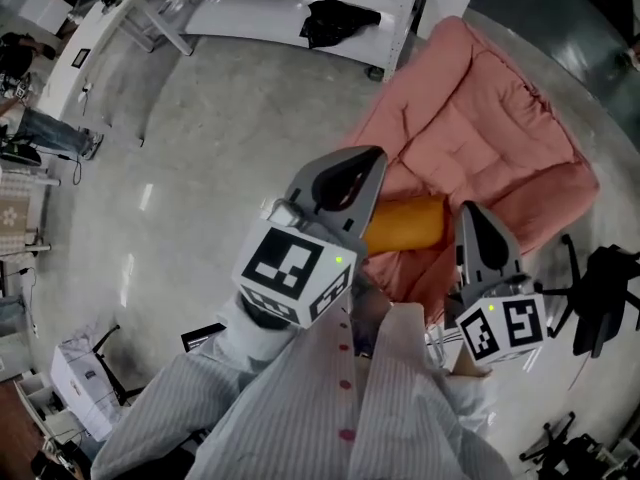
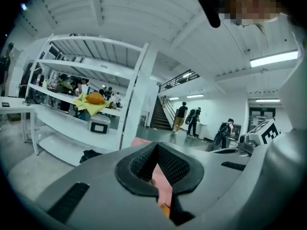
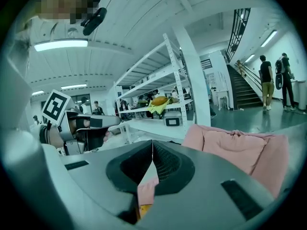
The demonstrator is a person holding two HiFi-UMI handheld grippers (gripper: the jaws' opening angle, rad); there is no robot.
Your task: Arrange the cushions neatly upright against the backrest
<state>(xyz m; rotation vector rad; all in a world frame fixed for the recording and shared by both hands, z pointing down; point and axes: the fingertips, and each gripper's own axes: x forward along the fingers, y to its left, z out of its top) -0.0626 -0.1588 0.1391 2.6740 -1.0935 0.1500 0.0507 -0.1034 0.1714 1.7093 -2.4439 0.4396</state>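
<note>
A large indoor hall is seen from above, with a glossy grey floor [image 1: 220, 138]. A pink padded seat [image 1: 480, 118] stands on the floor just beside a white shelving rack [image 1: 250, 8]. An orange cushion [image 1: 405, 223] is laid on its side across the seat, partly hidden behind the left tool [image 1: 372, 158]. The left tool and the right tool [image 1: 468, 210] are held above the seat, jaws pressed together on nothing. A staircase [image 3: 242, 87] and distant people are seen beyond.
</note>
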